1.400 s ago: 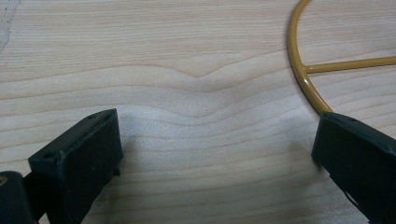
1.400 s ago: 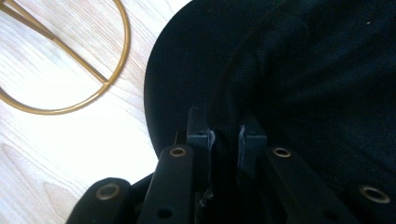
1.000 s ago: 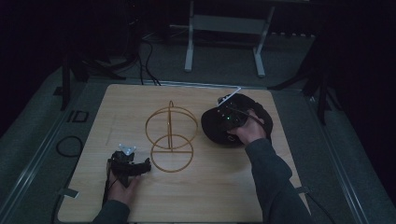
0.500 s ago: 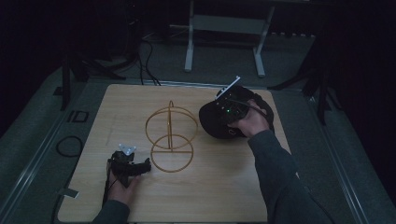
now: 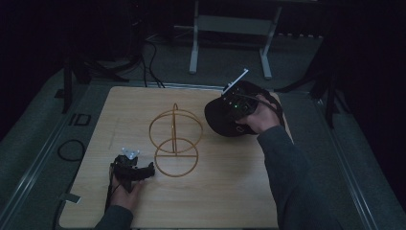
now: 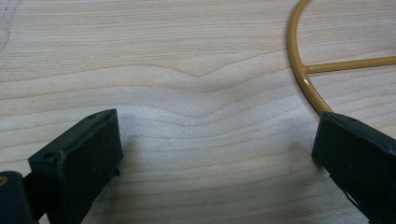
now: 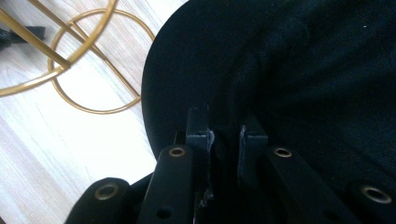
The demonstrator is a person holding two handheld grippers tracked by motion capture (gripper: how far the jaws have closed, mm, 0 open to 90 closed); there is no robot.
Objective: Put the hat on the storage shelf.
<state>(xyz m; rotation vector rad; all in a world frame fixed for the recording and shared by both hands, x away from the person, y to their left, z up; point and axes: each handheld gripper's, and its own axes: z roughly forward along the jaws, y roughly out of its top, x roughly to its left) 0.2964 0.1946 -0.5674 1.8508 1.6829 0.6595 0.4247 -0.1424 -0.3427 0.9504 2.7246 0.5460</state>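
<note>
The black cap (image 5: 225,117) is clamped by the right gripper (image 5: 235,103) and held above the table (image 5: 239,201), at three o'clock of the gold wire stand (image 5: 174,141). Hanging is judged undone. The left gripper (image 6: 215,154) rests spread wide, empty.

A dim room: grey carpet floor (image 5: 43,129), metal stand legs (image 5: 194,48), cables (image 5: 153,52) behind wooden table (image 5: 225,201).

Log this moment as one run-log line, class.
right gripper: shut on black cap, lifted | left gripper: open, on table beside gold wire stand
</note>
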